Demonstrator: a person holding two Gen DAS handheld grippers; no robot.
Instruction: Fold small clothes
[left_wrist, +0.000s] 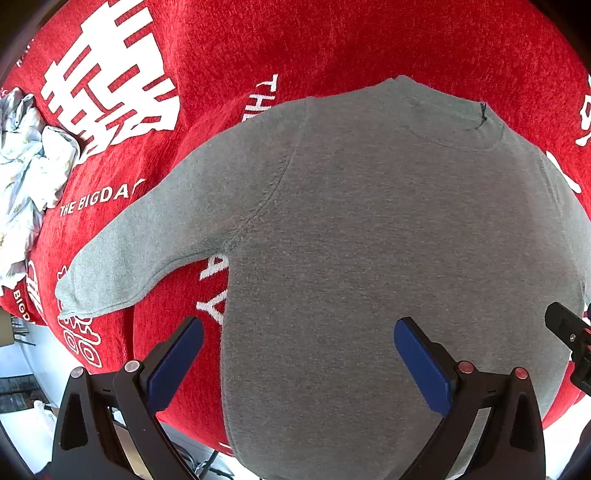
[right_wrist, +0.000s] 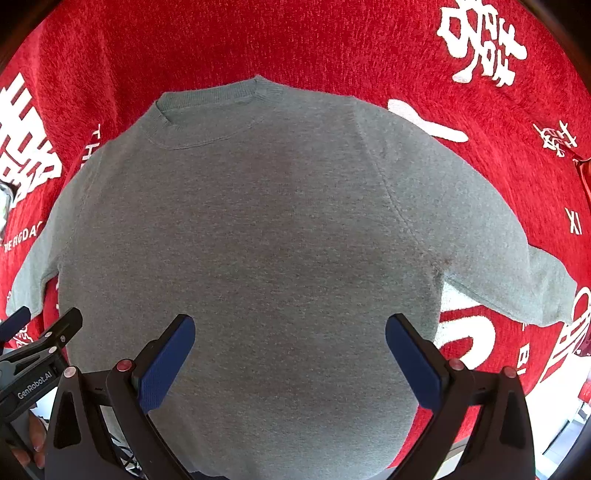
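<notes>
A small grey sweater (left_wrist: 369, 240) lies flat on a red cloth, neck away from me, both sleeves spread out to the sides. It also fills the right wrist view (right_wrist: 258, 240). My left gripper (left_wrist: 299, 332) is open and empty, hovering over the sweater's lower left part near the hem. My right gripper (right_wrist: 290, 328) is open and empty over the lower right part. The left sleeve (left_wrist: 129, 258) points down-left; the right sleeve (right_wrist: 517, 266) points down-right. Each gripper shows at the edge of the other's view.
The red cloth (left_wrist: 332, 44) with white lettering covers the table. A crumpled pale patterned garment (left_wrist: 26, 166) lies at the far left. The table's front edge and the floor show below the sweater's hem.
</notes>
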